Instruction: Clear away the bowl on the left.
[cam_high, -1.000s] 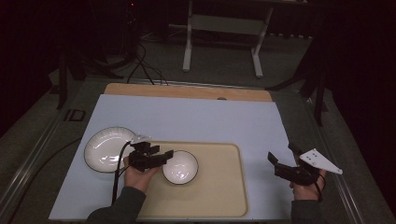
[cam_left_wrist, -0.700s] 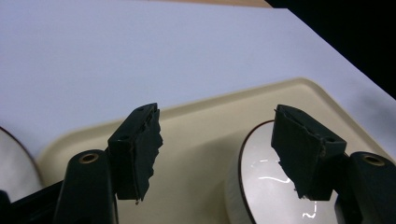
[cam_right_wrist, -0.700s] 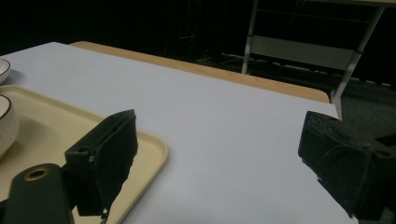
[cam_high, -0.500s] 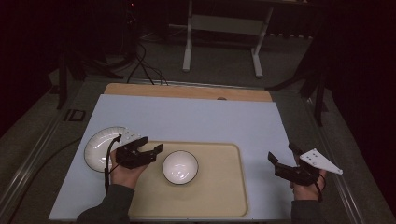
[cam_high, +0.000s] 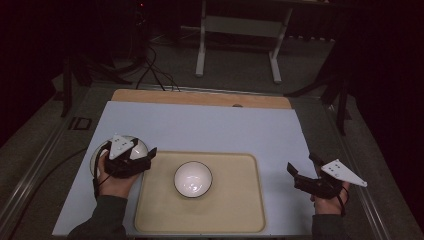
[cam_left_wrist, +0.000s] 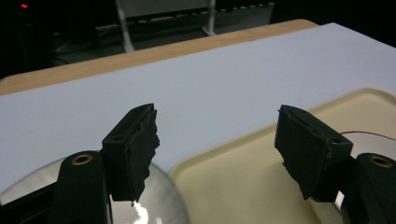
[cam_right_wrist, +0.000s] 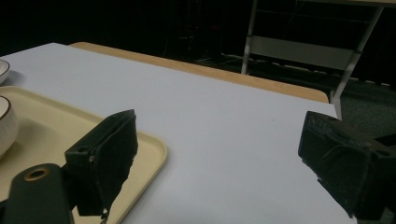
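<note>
Presently, the left gripper (cam_high: 150, 156) hovers over the plate (cam_high: 140, 146) at the bench's left, its jaws having just opened wider, with nothing between them. The bowl (cam_high: 193, 179) sits inside the tray (cam_high: 240, 210), apparently placed; the plate probably remains to be moved. The right gripper (cam_high: 302, 171) idles, jaws apart, empty.

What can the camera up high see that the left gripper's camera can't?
From up high you see the right gripper with open fingers, and the whole bowl in the middle of the tray. The left gripper view gives its own open fingers close up, with nothing between them. Both show the tray, the plate, some of the bowl and the white mat.
</note>
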